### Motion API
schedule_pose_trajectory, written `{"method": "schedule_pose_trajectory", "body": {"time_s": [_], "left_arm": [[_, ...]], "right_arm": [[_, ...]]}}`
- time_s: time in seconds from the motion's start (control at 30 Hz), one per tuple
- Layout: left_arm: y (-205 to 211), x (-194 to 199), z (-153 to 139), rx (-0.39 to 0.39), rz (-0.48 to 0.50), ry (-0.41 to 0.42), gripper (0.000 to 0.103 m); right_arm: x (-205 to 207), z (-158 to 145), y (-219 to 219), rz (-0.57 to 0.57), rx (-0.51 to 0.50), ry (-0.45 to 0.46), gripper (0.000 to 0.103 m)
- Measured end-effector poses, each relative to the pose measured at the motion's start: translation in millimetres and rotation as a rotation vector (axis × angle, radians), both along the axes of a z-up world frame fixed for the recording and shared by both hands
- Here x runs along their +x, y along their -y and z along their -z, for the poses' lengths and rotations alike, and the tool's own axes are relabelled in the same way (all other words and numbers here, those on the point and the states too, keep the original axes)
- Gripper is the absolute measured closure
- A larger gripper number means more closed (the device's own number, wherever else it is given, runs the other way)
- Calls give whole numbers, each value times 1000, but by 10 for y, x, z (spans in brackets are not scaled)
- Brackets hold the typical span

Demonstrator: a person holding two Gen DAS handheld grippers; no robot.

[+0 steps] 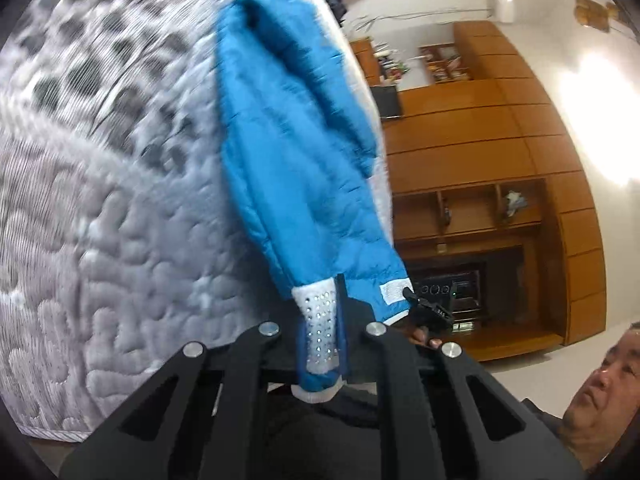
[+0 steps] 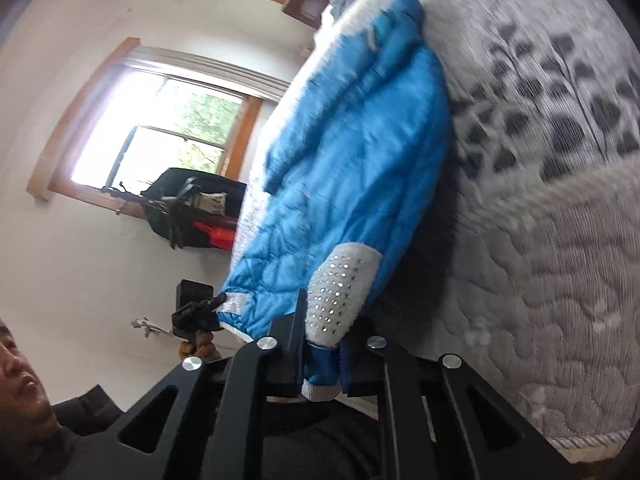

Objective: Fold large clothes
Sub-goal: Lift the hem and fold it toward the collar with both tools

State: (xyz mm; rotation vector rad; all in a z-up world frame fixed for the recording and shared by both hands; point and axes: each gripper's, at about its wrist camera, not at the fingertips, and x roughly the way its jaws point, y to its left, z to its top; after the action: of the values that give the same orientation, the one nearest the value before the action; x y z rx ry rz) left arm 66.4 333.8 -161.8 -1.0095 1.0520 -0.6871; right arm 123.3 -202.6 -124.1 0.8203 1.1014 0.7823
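As seen from the left wrist, the left gripper (image 1: 320, 344) is clamped on a white studded cuff (image 1: 320, 320) of the blue padded jacket (image 1: 296, 140), which trails across the quilted mattress (image 1: 100, 220). The other gripper pinches the hem beside it.

From the right wrist, the right gripper (image 2: 324, 344) is likewise clamped on a studded cuff (image 2: 340, 292); the jacket lies stretched over the mattress. Judged step: spreading the garment. The next move calls for laying it flat before folding.
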Motion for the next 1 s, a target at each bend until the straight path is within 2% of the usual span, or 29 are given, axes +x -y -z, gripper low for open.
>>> {"method": "schedule_pose_trajectory", "body": {"time_s": [0.37, 0.6, 0.8, 1.0], "left_arm": [[-124, 250, -374, -71, -48, 94, 95], [-161, 591, -588, -95, -70, 134, 95], [-243, 1096, -578, -123, -100, 107, 95], [-318, 1749, -471, -116, -129, 49, 95]], "right_arm": [[269, -504, -7, 47, 38, 92, 91], [736, -758, -37, 67, 28, 138, 91], [1229, -795, -135, 74, 1, 148, 91], [1871, -688, -211, 83, -48, 111, 92]]}}
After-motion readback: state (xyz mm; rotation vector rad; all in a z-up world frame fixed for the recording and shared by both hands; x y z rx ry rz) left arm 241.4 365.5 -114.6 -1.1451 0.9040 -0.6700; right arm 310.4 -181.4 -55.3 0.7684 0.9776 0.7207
